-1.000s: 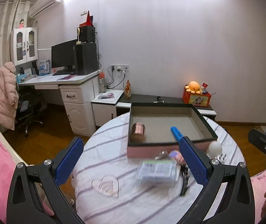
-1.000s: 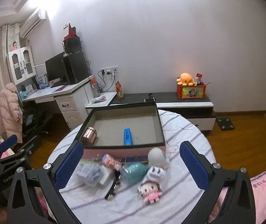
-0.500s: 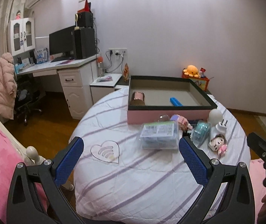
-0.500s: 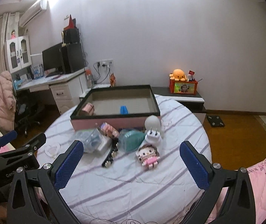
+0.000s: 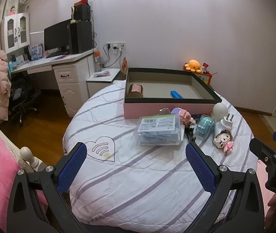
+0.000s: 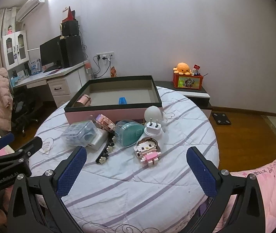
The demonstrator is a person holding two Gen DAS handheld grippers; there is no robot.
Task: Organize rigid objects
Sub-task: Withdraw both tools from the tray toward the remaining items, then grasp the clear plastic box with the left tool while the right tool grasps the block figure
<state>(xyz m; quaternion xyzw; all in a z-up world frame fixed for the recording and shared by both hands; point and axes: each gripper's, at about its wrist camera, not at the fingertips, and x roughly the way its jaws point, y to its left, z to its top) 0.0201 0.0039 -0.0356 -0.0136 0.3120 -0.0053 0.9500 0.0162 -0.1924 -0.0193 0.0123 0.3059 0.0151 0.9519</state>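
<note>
Both grippers, left gripper (image 5: 136, 162) and right gripper (image 6: 136, 165), have backed off toward the bed with jaws wide apart and empty, so the toy pile (image 6: 147, 151) ahead still needs boxing in the pink box (image 6: 107, 114) beyond.

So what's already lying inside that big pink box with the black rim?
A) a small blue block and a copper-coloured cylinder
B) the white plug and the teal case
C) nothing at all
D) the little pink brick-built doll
A: the small blue block and the copper-coloured cylinder lie on the floor of the big pink box with the black rim; the plug, case and doll sit outside it on the bed cover.
</note>
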